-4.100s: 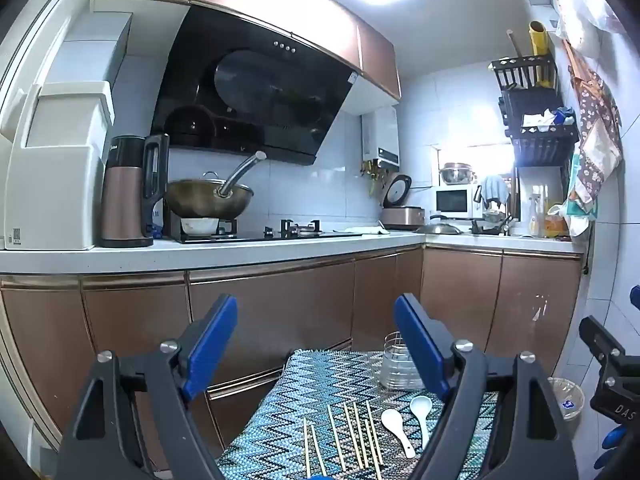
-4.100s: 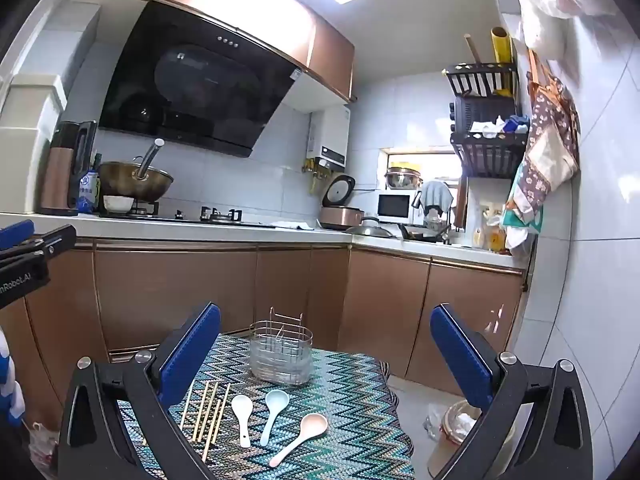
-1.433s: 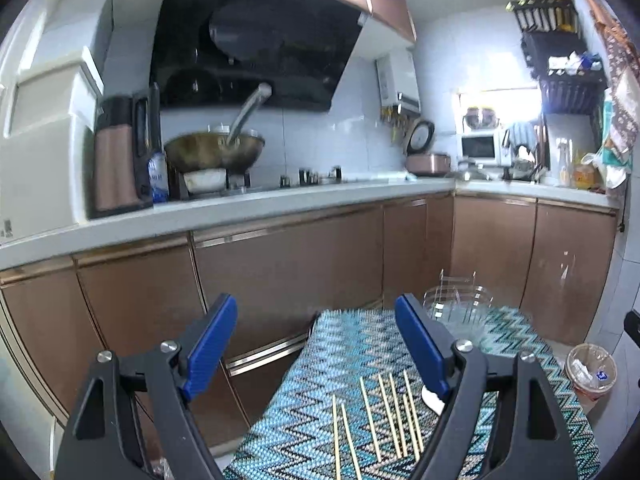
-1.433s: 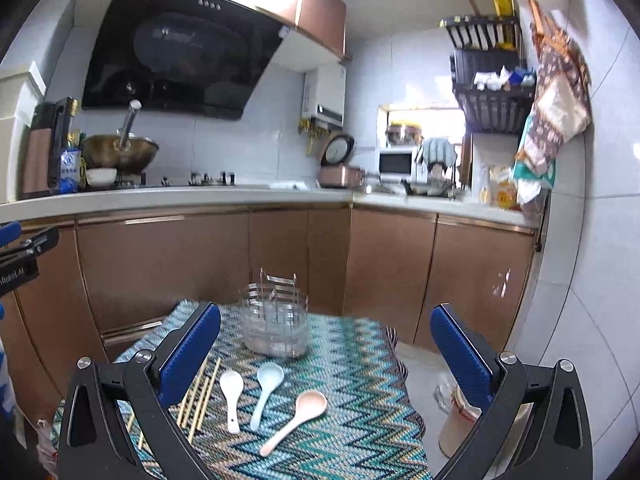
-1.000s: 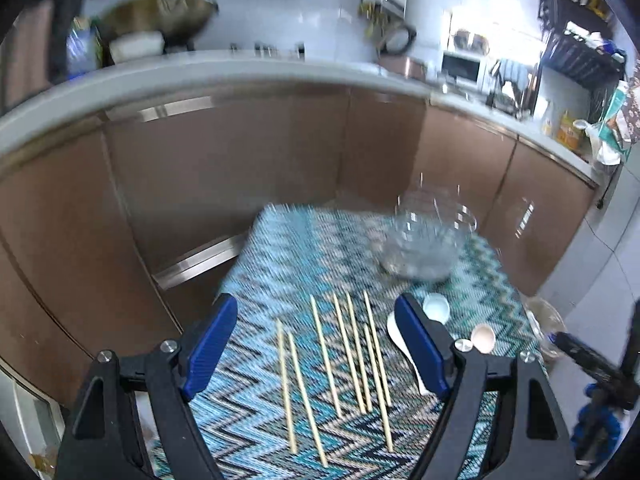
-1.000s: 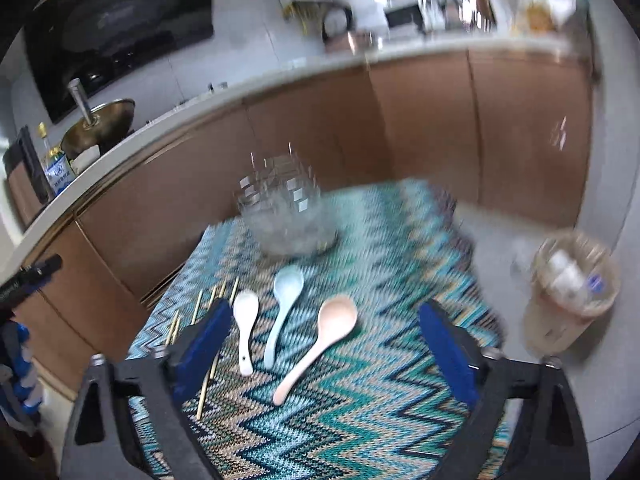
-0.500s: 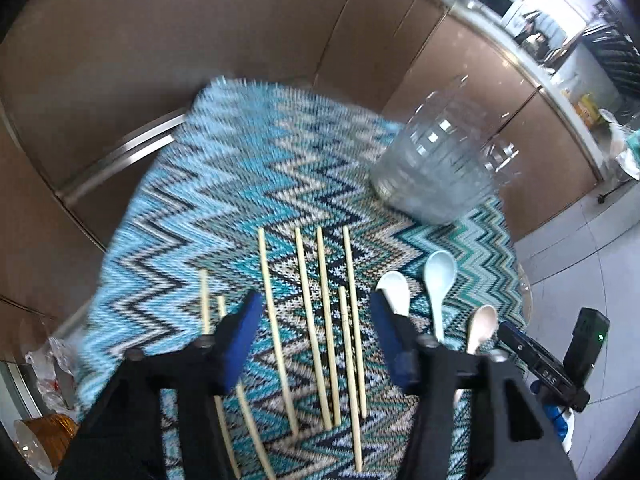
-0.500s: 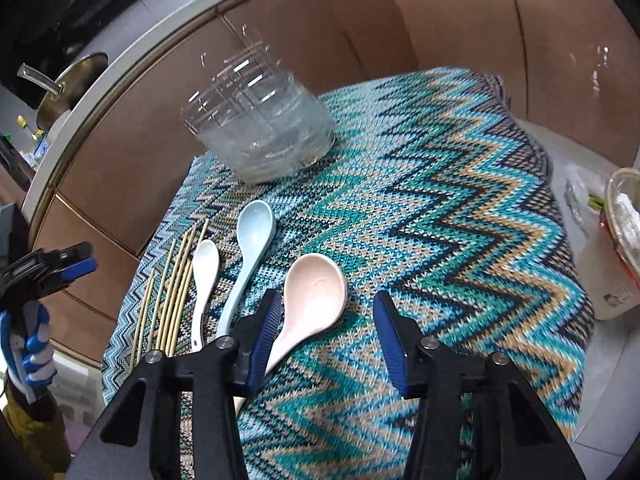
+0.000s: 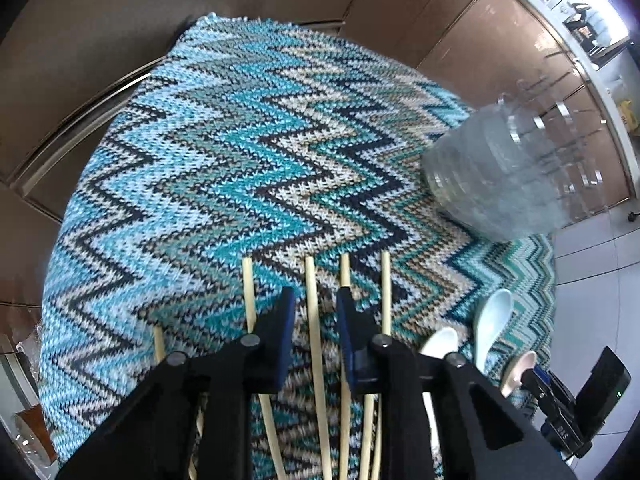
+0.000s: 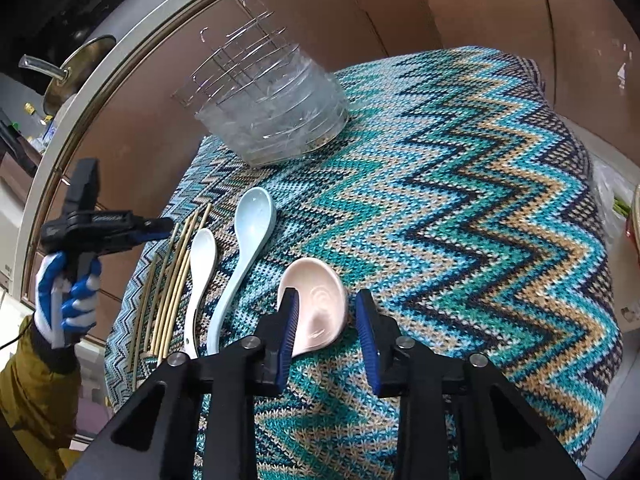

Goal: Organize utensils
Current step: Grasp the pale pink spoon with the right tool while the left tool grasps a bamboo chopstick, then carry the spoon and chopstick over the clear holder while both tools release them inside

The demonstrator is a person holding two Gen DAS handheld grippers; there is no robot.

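Several wooden chopsticks [image 9: 310, 300] lie side by side on the zigzag cloth [image 9: 224, 160]. My left gripper [image 9: 314, 302] is low over them, jaws partly open around one chopstick. A white spoon [image 10: 200, 272], a light blue spoon [image 10: 248, 236] and a pink spoon [image 10: 320, 304] lie next to the chopsticks [image 10: 176, 264]. My right gripper [image 10: 326, 300] is partly open, its jaws either side of the pink spoon's bowl. A clear utensil holder [image 10: 272, 120] stands at the far end; it also shows in the left wrist view [image 9: 516, 176].
The cloth-covered table [image 10: 480, 200] is small, with brown cabinets [image 10: 460, 8] behind it. A plastic cup [image 10: 634, 216] is at the right edge. The left gripper [image 10: 104, 224] in a gloved hand shows in the right wrist view.
Both grippers have dropped lower toward the table and their jaws have narrowed: left around a chopstick, right around the pink spoon.
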